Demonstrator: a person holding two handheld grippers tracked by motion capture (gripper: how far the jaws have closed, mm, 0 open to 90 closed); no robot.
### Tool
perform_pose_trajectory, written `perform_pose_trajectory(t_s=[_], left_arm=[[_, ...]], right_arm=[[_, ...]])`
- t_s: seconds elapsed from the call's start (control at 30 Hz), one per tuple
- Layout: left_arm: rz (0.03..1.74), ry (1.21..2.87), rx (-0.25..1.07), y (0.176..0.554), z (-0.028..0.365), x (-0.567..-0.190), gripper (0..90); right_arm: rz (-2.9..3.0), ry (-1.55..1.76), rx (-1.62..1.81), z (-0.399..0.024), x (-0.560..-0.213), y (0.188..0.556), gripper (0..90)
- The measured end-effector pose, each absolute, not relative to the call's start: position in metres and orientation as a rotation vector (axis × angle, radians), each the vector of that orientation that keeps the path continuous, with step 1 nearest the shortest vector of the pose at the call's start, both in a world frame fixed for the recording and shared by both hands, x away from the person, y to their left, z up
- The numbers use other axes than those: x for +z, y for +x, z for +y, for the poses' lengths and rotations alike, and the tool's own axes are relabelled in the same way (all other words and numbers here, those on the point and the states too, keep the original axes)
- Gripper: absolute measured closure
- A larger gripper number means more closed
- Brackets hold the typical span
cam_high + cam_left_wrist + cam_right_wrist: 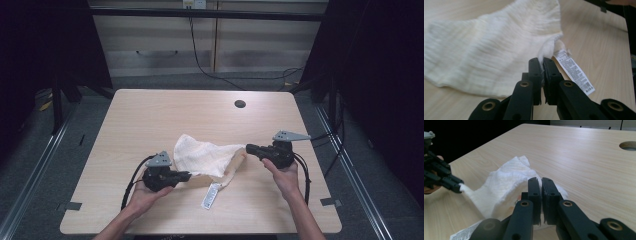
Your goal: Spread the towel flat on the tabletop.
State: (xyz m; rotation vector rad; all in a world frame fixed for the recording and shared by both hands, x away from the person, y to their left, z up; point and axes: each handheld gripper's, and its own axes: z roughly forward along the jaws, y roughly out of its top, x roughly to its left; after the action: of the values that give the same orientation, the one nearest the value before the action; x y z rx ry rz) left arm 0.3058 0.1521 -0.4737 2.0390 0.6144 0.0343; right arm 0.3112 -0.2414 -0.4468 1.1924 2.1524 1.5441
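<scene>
A cream knitted cloth (205, 155) lies on the wooden table (165, 110), stretched between both grippers. My left gripper (189, 175) is shut on the cloth's near left corner; in the left gripper view the jaws (542, 62) pinch a bunched edge of the cloth (486, 55), beside a white printed label (574, 71). My right gripper (248, 148) is shut on the cloth's right end, and in the right gripper view its jaws (541, 181) clamp the cloth (506, 180). The left gripper (459, 187) pulls a corner taut at the far left of that view. The label (211, 196) hangs toward the front edge.
A round cable hole (240, 104) sits at the table's back right. Dark frame posts stand on both sides, and a black cable (200, 60) runs over the floor behind the table. Bare wood surrounds the cloth.
</scene>
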Motion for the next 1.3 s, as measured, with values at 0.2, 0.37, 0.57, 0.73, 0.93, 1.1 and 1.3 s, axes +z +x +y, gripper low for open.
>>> perform_pose_trajectory(t_s=[0.2,0.37,0.57,0.73,0.93,1.1,1.3], left_arm=[[0.645,1.969,0.074,0.313,0.171,-0.455,85.9],[0.632,1.903,0.104,0.317,0.179,-0.435,86.1],[0.608,1.860,0.142,0.323,0.185,-0.407,86.0],[0.615,1.807,0.185,0.326,0.198,-0.381,86.1],[0.602,1.791,0.257,0.329,0.205,-0.352,86.4],[0.592,1.743,0.287,0.332,0.209,-0.331,86.5],[0.571,1.735,0.317,0.327,0.211,-0.310,86.5]], right_arm=[[2.154,1.150,1.538,-0.237,-0.436,0.308,86.5],[2.120,1.114,1.558,-0.239,-0.419,0.306,86.5],[2.081,1.066,1.574,-0.240,-0.392,0.306,86.5],[2.058,1.026,1.586,-0.240,-0.370,0.308,86.5],[2.056,0.989,1.578,-0.232,-0.349,0.315,86.5],[2.035,0.949,1.605,-0.224,-0.330,0.322,86.6],[2.006,0.902,1.621,-0.223,-0.310,0.318,86.6]])
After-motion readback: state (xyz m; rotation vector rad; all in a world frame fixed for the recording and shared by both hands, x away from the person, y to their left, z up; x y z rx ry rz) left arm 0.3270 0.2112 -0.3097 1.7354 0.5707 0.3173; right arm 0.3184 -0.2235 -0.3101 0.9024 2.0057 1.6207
